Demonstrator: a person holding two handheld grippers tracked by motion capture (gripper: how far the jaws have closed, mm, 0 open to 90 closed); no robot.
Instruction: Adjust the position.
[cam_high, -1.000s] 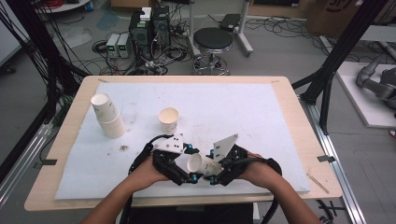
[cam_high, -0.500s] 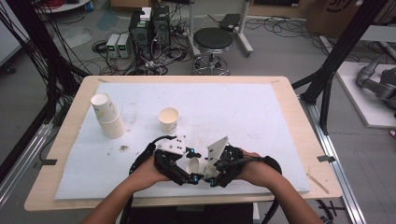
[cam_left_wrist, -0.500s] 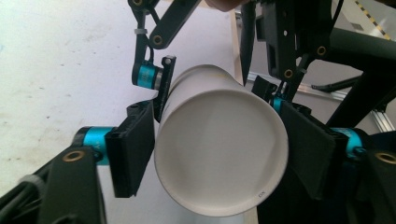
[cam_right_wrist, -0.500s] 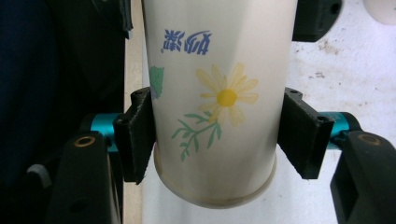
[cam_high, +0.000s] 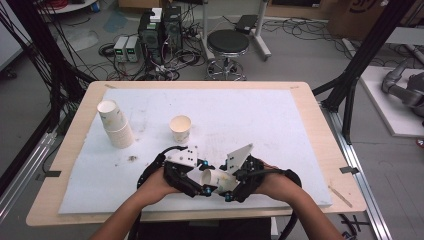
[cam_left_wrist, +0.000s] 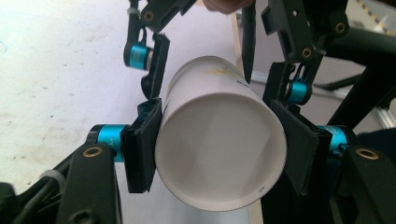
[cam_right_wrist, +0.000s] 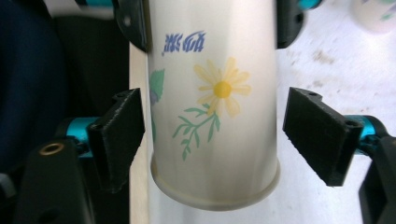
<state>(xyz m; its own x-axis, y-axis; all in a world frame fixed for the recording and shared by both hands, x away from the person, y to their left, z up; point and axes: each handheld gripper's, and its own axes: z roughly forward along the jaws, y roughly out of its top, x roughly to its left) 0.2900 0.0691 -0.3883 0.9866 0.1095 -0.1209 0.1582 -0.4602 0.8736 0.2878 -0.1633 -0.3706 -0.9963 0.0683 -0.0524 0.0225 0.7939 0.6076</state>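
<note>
A white paper cup (cam_high: 212, 177) with a yellow flower print (cam_right_wrist: 223, 88) lies on its side in the air between both grippers, just above the table's front edge. In the left gripper view my left gripper (cam_left_wrist: 222, 144) is shut on the cup (cam_left_wrist: 219, 140), its pads (cam_left_wrist: 144, 140) pressed against both sides of the near end. My right gripper (cam_right_wrist: 219, 135) is open, and its pads (cam_right_wrist: 116, 135) stand on either side of the cup with a gap on each side. Seen from above, the left gripper (cam_high: 200, 182) and right gripper (cam_high: 227, 186) face each other.
A stack of paper cups (cam_high: 116, 125) stands at the left of the white mat (cam_high: 280, 125). A single upright cup (cam_high: 180, 129) stands just behind the grippers. Beyond the table's far edge are a stool (cam_high: 228, 45) and cabled equipment (cam_high: 160, 30).
Both hands and the cup have drifted slightly right and toward the front edge. The cup stays between the two grippers.
</note>
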